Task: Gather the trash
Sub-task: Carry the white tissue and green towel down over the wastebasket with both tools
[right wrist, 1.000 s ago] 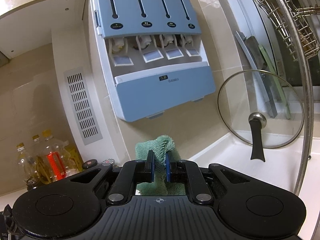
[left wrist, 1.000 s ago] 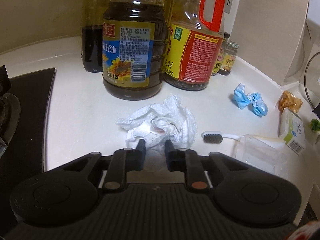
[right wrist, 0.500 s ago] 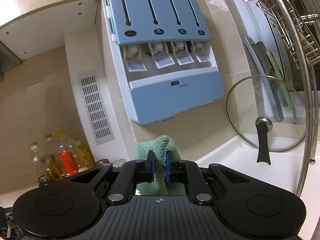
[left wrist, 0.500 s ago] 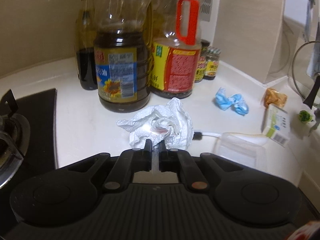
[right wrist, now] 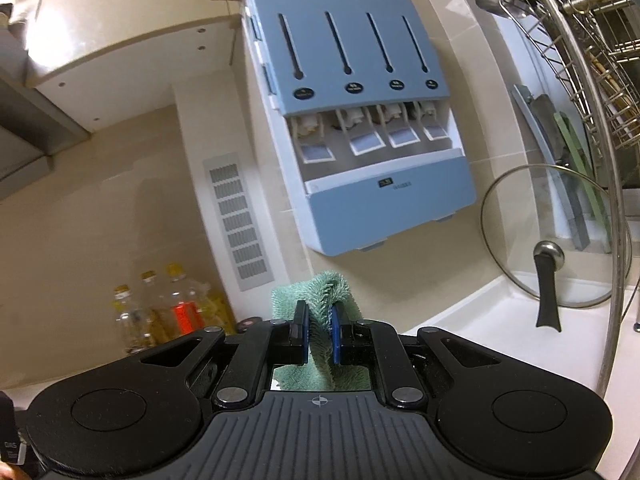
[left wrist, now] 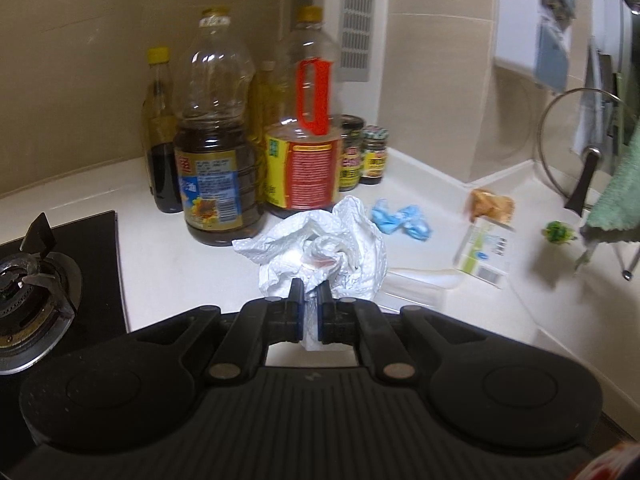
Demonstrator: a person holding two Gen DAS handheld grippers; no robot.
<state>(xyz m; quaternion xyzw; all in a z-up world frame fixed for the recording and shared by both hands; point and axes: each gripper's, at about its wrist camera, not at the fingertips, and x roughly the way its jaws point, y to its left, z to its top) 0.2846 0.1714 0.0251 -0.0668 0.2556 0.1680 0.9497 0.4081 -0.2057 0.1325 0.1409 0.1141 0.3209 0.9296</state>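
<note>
Over the white counter [left wrist: 168, 264], the left gripper [left wrist: 309, 292] is clamped on one crumpled paper towel [left wrist: 320, 244] — a shapeless wad with no clear long axis, its bulk bulging away from the fingers. One blue wrapper [left wrist: 400, 218] lies beyond. Bottles [left wrist: 216, 184] overlap, hard to count. The right gripper [right wrist: 319, 320] pinches a green cloth [right wrist: 320, 292] — its lower part hidden.

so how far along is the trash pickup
Early on. In hand: the left tongs grip the crumpled paper towel, the right tongs a green cloth. Left on the counter: blue wrapper, brown wrapper, small box.
</note>
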